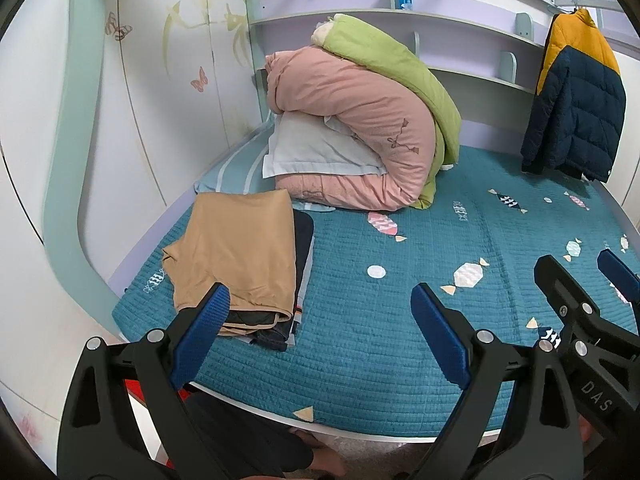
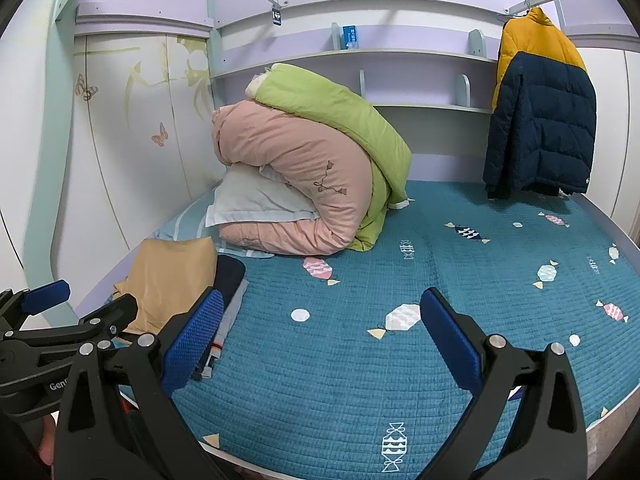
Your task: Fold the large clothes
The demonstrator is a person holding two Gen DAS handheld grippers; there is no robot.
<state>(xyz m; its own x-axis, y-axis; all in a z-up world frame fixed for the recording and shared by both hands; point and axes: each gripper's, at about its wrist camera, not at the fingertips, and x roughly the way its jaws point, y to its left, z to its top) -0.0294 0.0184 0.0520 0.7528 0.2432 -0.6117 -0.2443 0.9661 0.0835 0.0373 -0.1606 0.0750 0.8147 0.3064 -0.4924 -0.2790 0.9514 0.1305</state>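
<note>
A stack of folded clothes, tan garment on top of dark ones, lies at the left front of the teal bed; it also shows in the right wrist view. A yellow and navy puffer jacket hangs on a rail at the far right, also in the right wrist view. My left gripper is open and empty above the bed's front edge, just right of the stack. My right gripper is open and empty beside it, over the middle of the bed.
Rolled pink and green quilts with a pale pillow lie at the bed's head. A wardrobe stands along the left. Shelves run behind the bed. A white wall panel is on the right.
</note>
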